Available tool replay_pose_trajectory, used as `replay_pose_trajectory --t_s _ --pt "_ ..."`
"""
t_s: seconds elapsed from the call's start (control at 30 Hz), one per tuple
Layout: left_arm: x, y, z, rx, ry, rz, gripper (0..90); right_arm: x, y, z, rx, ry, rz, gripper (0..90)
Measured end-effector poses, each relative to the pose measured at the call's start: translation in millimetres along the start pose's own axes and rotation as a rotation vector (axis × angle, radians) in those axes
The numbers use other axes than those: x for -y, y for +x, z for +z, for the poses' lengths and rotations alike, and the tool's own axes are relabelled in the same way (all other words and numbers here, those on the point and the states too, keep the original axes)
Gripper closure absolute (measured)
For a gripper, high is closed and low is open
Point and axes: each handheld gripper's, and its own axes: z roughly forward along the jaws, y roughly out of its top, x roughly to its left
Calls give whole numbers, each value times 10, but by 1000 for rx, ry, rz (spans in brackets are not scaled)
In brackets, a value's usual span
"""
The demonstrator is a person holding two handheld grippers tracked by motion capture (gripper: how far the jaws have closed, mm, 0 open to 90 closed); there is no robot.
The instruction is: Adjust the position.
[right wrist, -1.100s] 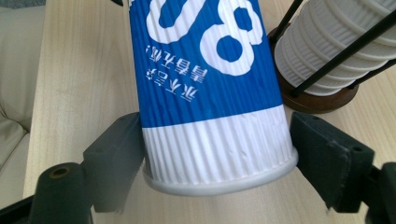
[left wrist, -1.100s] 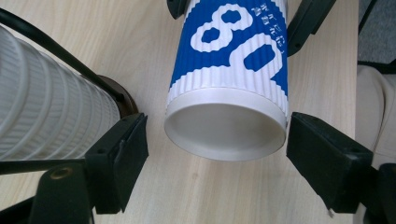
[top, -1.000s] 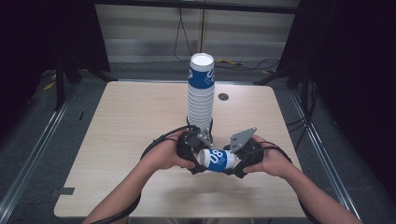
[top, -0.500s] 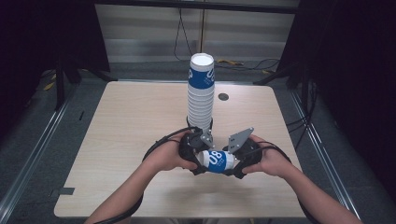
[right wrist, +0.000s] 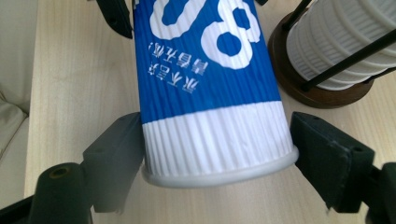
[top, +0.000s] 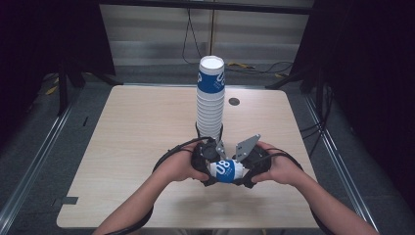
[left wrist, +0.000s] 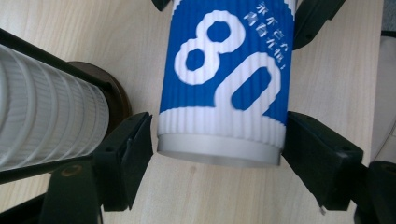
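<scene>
A blue and white ribbed paper cup (top: 227, 170) lies on its side, held above the table near its front edge between both hands. My right gripper (right wrist: 217, 144) is shut on the cup (right wrist: 205, 84) at its rim end, both pads against the white band. My left gripper (left wrist: 219, 140) straddles the cup (left wrist: 224, 70) at its base end. Its jaws have just been closing; one pad touches the cup and a sliver of table shows beside the other. From above, the left gripper (top: 211, 169) and the right gripper (top: 244, 171) face each other.
A tall stack of cups (top: 210, 98) stands mid-table in a black wire holder on a dark round base (right wrist: 299, 88), just behind the hands. The wooden table (top: 127, 147) has a small dark grommet (top: 234, 101) at the back. Cables lie on the floor beyond.
Seen from above, both hands and the cup stay at the same spot; the left hand has shifted only slightly.
</scene>
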Motion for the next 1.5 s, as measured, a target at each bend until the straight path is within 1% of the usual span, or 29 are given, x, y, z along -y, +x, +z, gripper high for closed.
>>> replay_pose_trajectory --t_s 0.1,0.13,0.17,0.23,0.27,0.37,0.43,0.53,0.57,0.63,0.73,0.8,0.83,0.87,0.9,0.93,0.97,1.0,1.07,1.1,1.13,1.17,1.2,1.3,1.33,1.37,1.43,1.47,1.5 --pt "-3 4 10 -7 19 3 258 -10 -2 -9 -9 -10 -2 190" --pt "-4 7 15 -2 26 -1 276 -14 -2 -14 -12 -15 10 190" --pt "-6 18 19 -6 31 15 287 -19 -6 -14 -7 -12 9 191" --pt "2 7 30 3 24 3 305 -26 -2 -15 -9 -13 11 193" --pt "5 8 32 -1 26 7 314 -27 -7 -14 -11 -16 6 197" --pt "23 25 25 3 -2 -13 318 -18 -17 -12 -3 -20 3 205" --pt "25 33 15 7 -4 -13 333 -6 -18 -10 -4 -32 8 208" --pt "19 32 -5 -5 -2 -3 335 -5 -24 -14 -2 -42 5 210" --pt "10 30 -11 -1 17 28 345 -4 -25 -17 -8 -45 10 213" --pt "8 26 -10 -8 19 35 350 -9 -20 -22 -12 -48 4 216" --pt "15 18 -4 -7 7 45 350 -5 -15 -23 -13 -48 5 220" --pt "17 27 -7 -3 11 52 350 -4 -14 -25 -10 -47 3 223" --pt "22 24 -5 -1 7 42 349 -1 -13 -32 -9 -48 3 226" --pt "29 20 -1 -7 -12 39 343 3 -17 -34 -5 -50 4 227" --pt "34 10 7 -7 -33 18 316 5 -18 -34 -3 -53 2 230" --pt "34 10 7 -7 -33 18 268 5 -18 -34 -3 -53 2 230" --pt "33 19 16 -2 -21 32 220 4 -19 -35 -1 -61 0 232" --pt "34 19 24 -5 -13 44 213 3 -20 -35 -2 -64 1 233" --pt "40 6 41 1 -15 35 213 3 -24 -35 -12 -70 3 233" --pt "43 -2 72 1 12 51 200 -4 -23 -41 -1 -69 4 234" --pt "43 -2 72 1 12 51 207 -13 -21 -44 -15 -77 3 234" --pt "44 -9 112 0 7 49 207 -25 -11 -50 -10 -83 3 233" --pt "49 -21 133 8 5 34 208 -38 -6 -52 -15 -85 0 234" --pt "47 -7 156 9 15 56 241 -74 5 -62 -20 -96 -13 233" --pt "58 -19 165 6 11 42 285 -81 11 -73 -24 -101 -7 232" --pt "62 -16 166 15 6 38 296 -87 10 -78 -23 -102 -12 231" --pt "69 -18 152 7 5 38 298 -92 14 -74 -23 -109 -14 221" --pt "72 -16 140 16 5 33 297 -92 13 -75 -18 -120 -17 209" --pt "81 -16 128 20 -8 22 296 -88 13 -80 -25 -134 -5 199"
